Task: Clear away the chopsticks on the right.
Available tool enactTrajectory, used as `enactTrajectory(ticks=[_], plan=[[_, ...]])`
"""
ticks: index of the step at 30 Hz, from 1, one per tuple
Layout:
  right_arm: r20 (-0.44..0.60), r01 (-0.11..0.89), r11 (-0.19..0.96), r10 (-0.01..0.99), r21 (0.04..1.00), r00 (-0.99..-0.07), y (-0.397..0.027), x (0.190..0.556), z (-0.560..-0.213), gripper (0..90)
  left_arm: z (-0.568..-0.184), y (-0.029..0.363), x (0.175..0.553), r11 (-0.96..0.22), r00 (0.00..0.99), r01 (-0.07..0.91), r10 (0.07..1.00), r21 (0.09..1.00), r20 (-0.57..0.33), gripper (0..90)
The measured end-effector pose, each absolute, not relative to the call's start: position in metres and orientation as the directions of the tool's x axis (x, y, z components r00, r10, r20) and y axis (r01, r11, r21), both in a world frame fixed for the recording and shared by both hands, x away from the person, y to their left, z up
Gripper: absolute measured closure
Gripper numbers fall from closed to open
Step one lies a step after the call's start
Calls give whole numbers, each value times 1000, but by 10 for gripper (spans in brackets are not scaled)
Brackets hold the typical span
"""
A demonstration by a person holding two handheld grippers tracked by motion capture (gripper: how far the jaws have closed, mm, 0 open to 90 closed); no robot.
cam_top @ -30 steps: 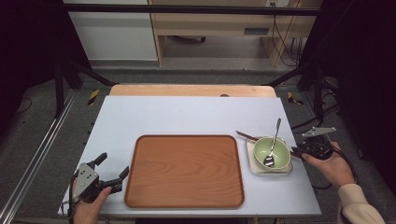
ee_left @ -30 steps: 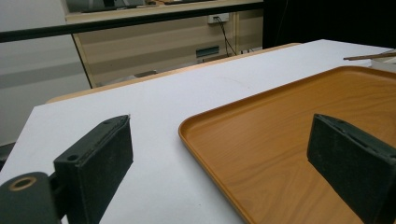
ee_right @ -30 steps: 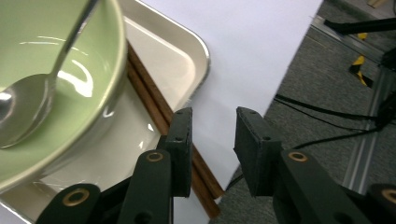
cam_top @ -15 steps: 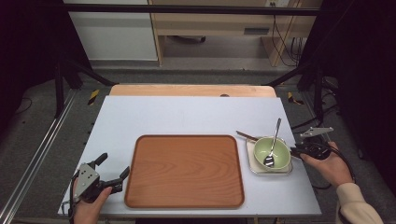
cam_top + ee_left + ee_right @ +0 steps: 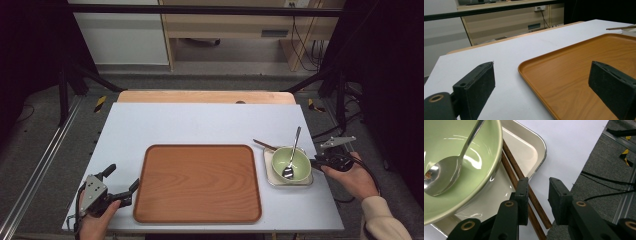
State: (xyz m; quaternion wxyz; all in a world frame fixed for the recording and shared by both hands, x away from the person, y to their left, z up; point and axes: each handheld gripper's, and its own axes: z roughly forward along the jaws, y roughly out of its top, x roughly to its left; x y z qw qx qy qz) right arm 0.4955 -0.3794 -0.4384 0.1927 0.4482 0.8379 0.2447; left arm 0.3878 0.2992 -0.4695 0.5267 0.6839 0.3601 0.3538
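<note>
A pale green bowl (image 5: 301, 161) with a metal spoon (image 5: 293, 152) in it stands in a small white dish (image 5: 290, 184) at the table's right. Brown chopsticks (image 5: 262, 145) lie under the bowl, sticking out past the dish. My right gripper (image 5: 316, 161) is at the dish's right edge. In the right gripper view its jaws (image 5: 538, 181) stand a little apart over the chopsticks' (image 5: 512, 168) near ends, beside the bowl (image 5: 484, 142) and spoon (image 5: 441, 177); nothing is pinched. My left gripper (image 5: 122, 176) rests open at the front left, its jaws (image 5: 541, 72) straddling the corner of the wooden tray (image 5: 579, 65).
The large wooden tray (image 5: 197, 182) lies bare in the middle of the white table (image 5: 200, 125). The table's right edge runs close behind the white dish (image 5: 529, 150), with grey floor and cables beyond. Dark frame posts stand at both sides.
</note>
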Motion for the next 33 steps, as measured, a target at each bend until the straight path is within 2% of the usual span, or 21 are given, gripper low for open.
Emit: enactTrajectory(ticks=[33], plan=[[-111,665,507,832,548,-543,-378,501,-443,692,-470,296,388,-194,505,116,856,974,110,66]])
